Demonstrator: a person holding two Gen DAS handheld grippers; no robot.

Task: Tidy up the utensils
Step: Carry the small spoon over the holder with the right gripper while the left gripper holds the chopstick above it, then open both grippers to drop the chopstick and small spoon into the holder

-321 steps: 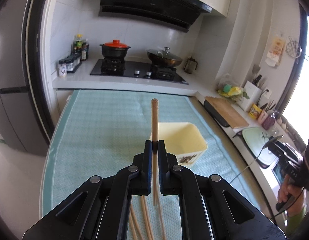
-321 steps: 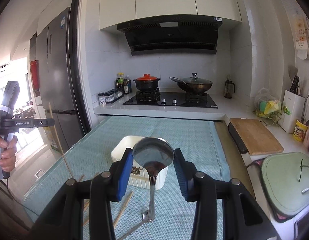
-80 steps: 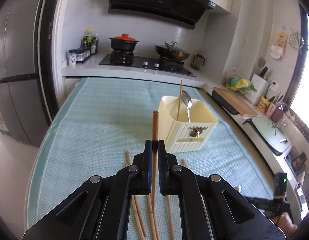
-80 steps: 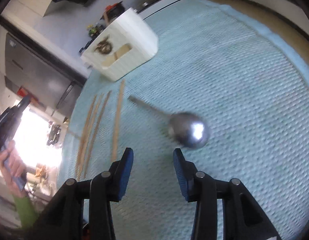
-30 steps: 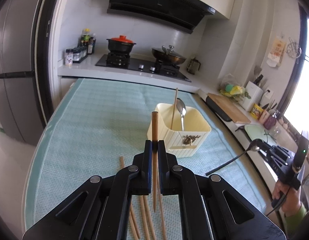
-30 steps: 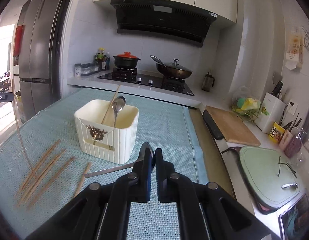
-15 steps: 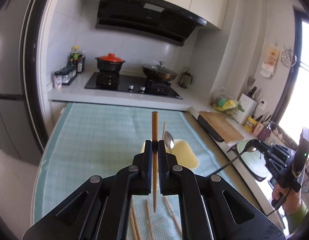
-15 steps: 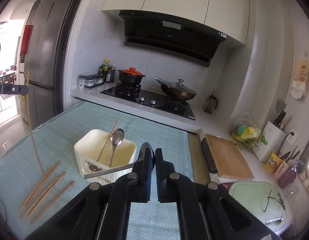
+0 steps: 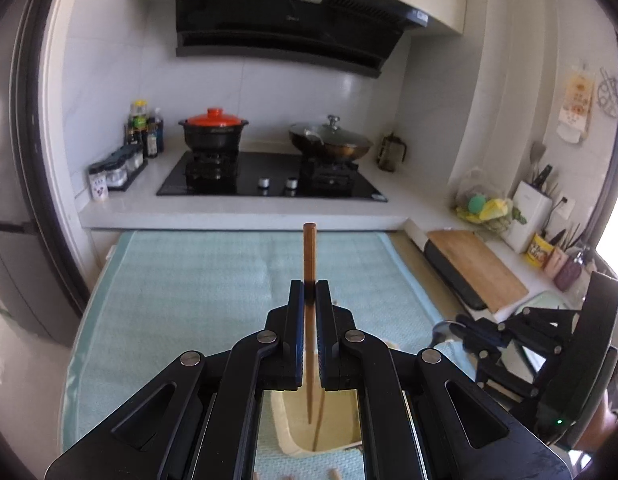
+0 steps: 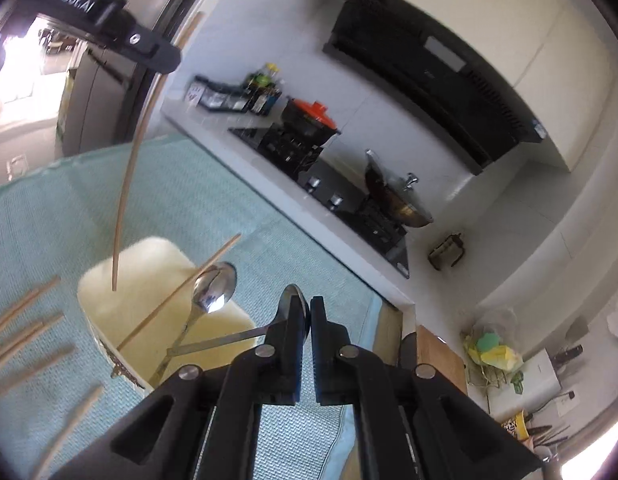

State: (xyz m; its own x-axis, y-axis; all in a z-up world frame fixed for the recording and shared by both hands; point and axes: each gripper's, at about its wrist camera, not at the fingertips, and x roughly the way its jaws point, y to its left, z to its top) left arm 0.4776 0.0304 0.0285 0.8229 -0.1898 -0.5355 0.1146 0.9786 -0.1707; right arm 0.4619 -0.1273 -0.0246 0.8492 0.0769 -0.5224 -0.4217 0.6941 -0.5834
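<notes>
Left tongs pinching a chopstick upright, tip hanging over the cream holder. Right tongs clamped on a spoon, handle reaching across the holder's rim. Risk here: handle snagging the rim, tipping the holder, chopstick glancing off onto the counter.

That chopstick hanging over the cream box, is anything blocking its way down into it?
Nothing visible blocks it. The chopstick hangs tip-down over the open cream box; the chopstick and spoon already inside lean to the right of that spot.
</notes>
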